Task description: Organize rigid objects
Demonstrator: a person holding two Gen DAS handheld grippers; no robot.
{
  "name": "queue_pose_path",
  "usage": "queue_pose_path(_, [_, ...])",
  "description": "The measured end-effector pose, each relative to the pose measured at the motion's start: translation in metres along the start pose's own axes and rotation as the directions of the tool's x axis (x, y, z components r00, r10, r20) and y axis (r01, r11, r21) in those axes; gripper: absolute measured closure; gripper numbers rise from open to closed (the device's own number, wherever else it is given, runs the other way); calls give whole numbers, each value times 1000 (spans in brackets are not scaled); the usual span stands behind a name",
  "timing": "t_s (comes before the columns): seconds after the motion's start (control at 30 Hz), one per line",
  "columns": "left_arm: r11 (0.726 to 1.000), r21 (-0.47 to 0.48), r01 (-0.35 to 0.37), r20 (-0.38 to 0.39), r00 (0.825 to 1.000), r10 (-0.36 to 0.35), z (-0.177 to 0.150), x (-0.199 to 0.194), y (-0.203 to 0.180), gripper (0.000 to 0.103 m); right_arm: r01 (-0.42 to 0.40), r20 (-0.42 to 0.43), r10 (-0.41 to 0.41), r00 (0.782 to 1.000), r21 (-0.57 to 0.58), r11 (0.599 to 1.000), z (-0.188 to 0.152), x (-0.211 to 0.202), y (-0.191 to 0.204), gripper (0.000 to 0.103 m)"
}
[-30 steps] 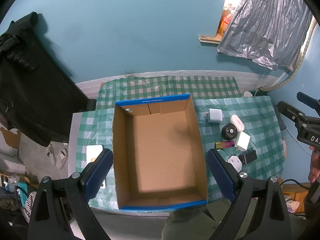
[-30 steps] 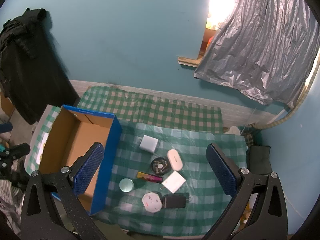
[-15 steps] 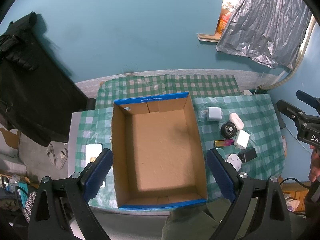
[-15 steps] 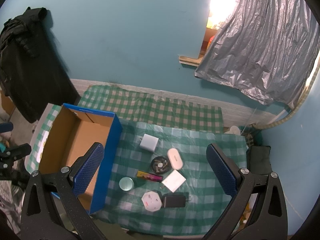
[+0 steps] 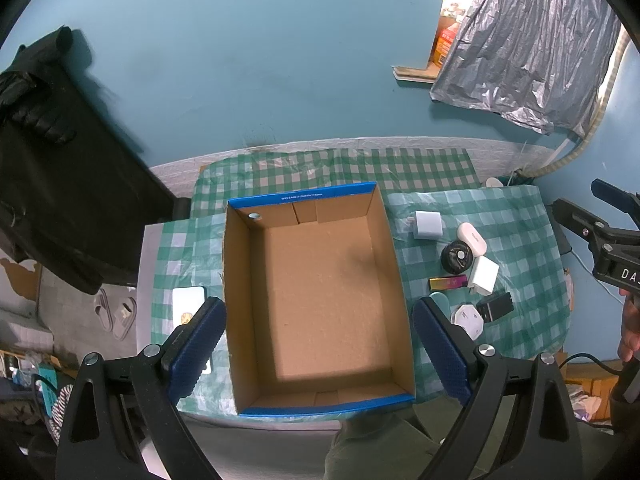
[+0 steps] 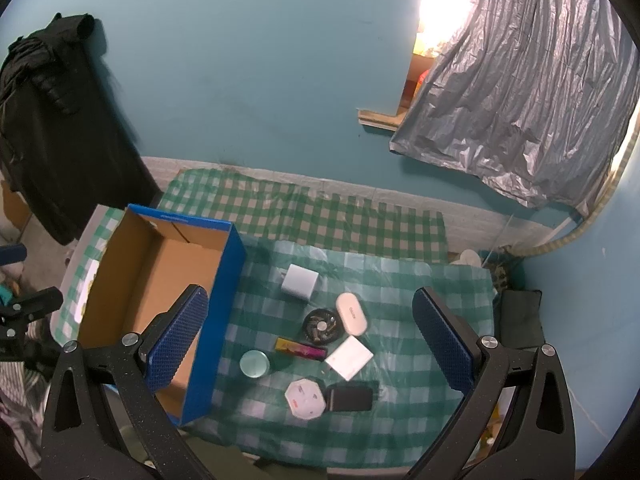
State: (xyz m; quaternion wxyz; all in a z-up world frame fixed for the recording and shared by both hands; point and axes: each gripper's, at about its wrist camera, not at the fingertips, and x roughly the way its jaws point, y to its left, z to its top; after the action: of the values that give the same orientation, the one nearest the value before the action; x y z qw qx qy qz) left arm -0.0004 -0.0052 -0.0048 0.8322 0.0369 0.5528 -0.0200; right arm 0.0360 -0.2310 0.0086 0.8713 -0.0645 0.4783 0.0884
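An empty blue cardboard box [image 5: 316,300] [image 6: 224,304] stands on a green checked tablecloth. To its right lie several small items: a white charger [image 6: 300,283], a white oval case [image 6: 352,314], a black round fan [image 6: 322,326], a pink-yellow bar [image 6: 302,349], a white adapter [image 6: 349,358], a teal round tin [image 6: 255,363], a white octagonal plug [image 6: 305,398] and a black block [image 6: 352,397]. My left gripper [image 5: 318,354] is open, high above the box. My right gripper [image 6: 310,346] is open, high above the items.
A white phone-like slab [image 5: 188,306] lies on the cloth left of the box. A black jacket [image 5: 52,152] hangs on the blue wall at left. A silver plastic sheet [image 6: 516,92] hangs at the upper right. The table's front edge is near me.
Both views shift very slightly; the box and items stay where they were. Both grippers stay open.
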Motion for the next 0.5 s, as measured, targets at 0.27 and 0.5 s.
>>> queue_pose_path(0.27, [1000, 0, -1, 0, 1000, 1, 0, 0, 0, 8, -3, -1, 3, 1000, 0, 1000, 2, 0, -4, 1])
queue_pose_path(0.5, [1000, 0, -1, 0, 1000, 1, 0, 0, 0, 8, -4, -3, 4, 1000, 0, 1000, 2, 0, -4, 1])
